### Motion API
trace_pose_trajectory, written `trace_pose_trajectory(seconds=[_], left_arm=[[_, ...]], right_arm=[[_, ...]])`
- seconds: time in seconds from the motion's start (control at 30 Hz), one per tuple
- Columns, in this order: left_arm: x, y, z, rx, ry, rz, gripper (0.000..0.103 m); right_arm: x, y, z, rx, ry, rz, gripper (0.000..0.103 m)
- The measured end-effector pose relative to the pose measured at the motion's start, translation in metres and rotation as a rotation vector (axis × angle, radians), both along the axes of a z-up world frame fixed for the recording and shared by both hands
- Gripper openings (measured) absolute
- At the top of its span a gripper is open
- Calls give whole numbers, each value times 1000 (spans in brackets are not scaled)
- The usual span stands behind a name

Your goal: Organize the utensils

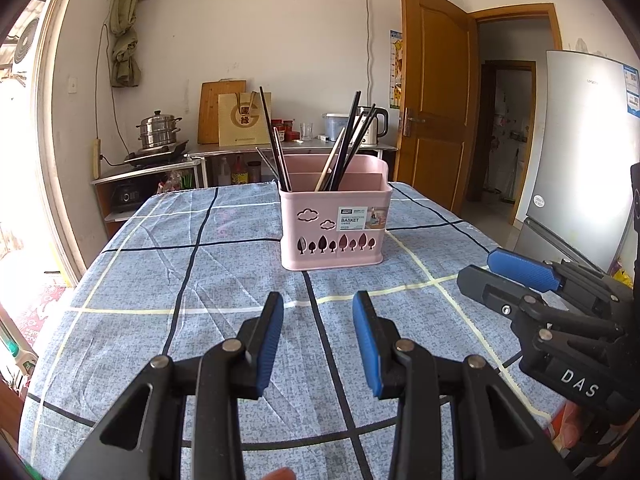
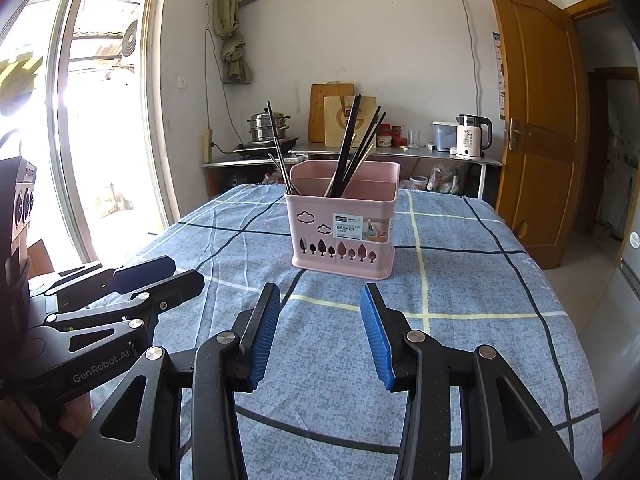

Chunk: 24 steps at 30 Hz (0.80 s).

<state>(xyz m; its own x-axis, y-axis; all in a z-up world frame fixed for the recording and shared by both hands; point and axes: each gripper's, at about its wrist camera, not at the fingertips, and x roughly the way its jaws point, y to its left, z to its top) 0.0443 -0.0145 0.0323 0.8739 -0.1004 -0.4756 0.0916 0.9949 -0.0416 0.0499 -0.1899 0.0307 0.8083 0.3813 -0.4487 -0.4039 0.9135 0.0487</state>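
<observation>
- My left gripper [image 1: 318,336] has black plastic linkage arms with triangular cut-outs and round silver rivets at the joints.
- Its two fingers [image 1: 267,344] carry ribbed blue pads on their inner faces.
- My right gripper [image 2: 320,334] is the same build: black arms, silver rivets, finely ridged blue pads.
- Seen from the side, my right gripper's body bears white letters "DAS", with small silver screws along its black bars.
- Seen from the side, my left gripper's body reads "GenRobot.AI" in pale lettering on matte black.
</observation>
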Motion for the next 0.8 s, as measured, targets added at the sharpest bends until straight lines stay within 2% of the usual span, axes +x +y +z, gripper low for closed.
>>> trace_pose_trajectory(seconds=[0.8], left_arm=[[2,0,-3,-9,9,3,41]], right_arm=[[1,1,-3,-6,12,4,43]])
